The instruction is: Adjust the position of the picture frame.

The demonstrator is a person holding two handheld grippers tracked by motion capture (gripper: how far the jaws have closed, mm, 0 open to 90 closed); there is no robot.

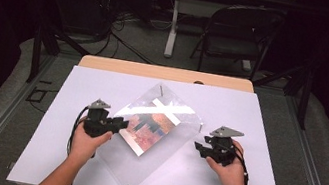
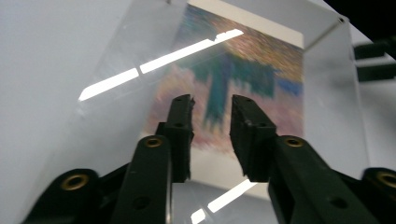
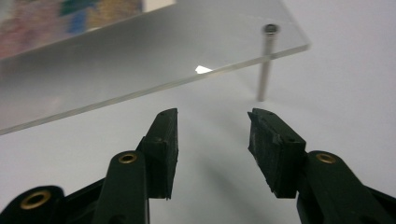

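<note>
A clear acrylic picture frame (image 1: 166, 146) lies cornerwise on the white table, raised on thin metal pins (image 3: 265, 70). Inside it is a colourful print (image 1: 154, 126) of orange, blue and teal. My left gripper (image 1: 123, 123) is at the frame's left edge, pointing right. In the left gripper view its jaws (image 2: 211, 105) stand apart over the print (image 2: 252, 70), pressing on nothing. My right gripper (image 1: 198, 148) sits just off the frame's right edge, pointing left. In the right gripper view its jaws (image 3: 212, 116) are open over bare table, short of the plate's edge (image 3: 163, 51).
The white table top (image 1: 259, 118) has free room around the frame on every side. A wooden strip (image 1: 166, 72) runs along its far edge. Beyond it stand a folding chair (image 1: 240, 34) and a desk leg (image 1: 172, 28) on a dark floor with cables.
</note>
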